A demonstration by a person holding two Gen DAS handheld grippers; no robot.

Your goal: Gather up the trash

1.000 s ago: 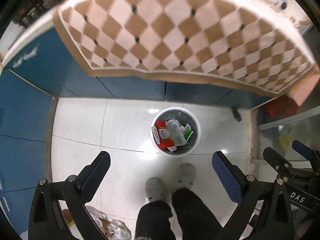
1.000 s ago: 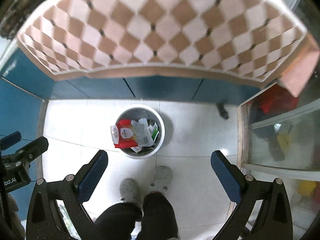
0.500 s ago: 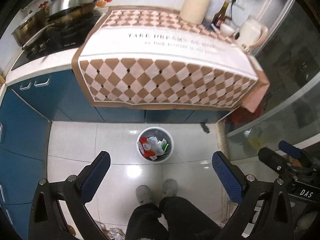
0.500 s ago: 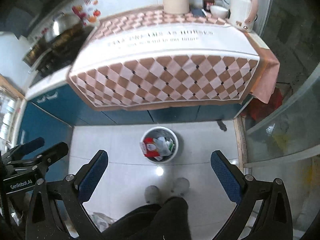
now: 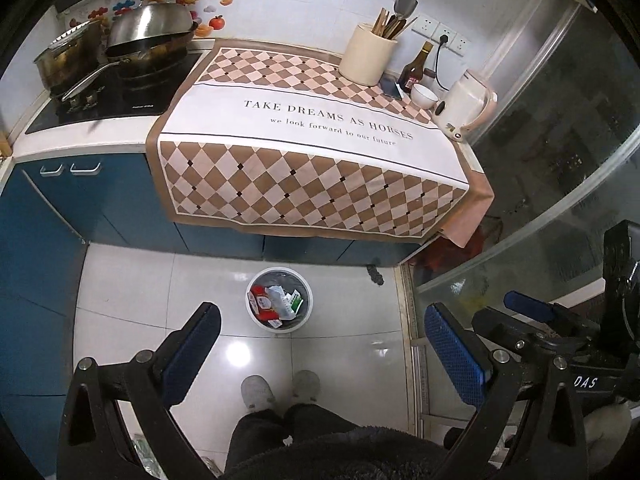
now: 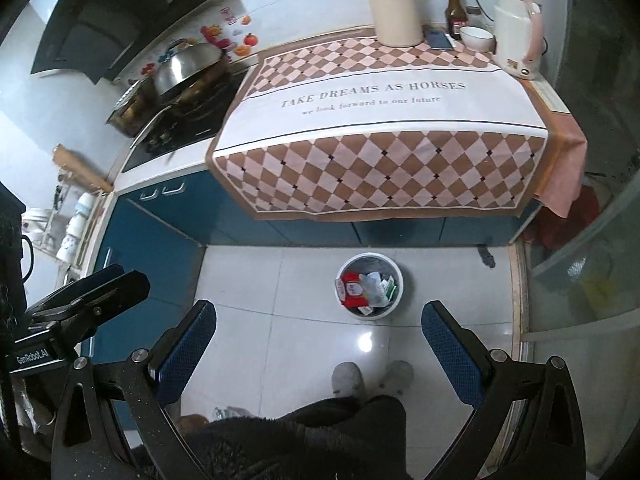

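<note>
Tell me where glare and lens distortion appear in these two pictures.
Left wrist view: a bright lamp reflection lies on the floor tile in front of the trash bin; the counter edge bows from the fisheye lens. Right wrist view: a similar glare spot on the floor, and dark vignetting fills the corners.

The white tiled floor [image 5: 132,292] is carrying a round bin [image 5: 279,300] holding wrappers; a person's slippered feet [image 5: 258,392] are standing just behind it. The cloth-covered table [image 5: 320,128] is bearing a utensil crock [image 5: 368,60], bottle [image 5: 414,72], bowl [image 5: 424,96] and kettle [image 5: 464,106].
</note>
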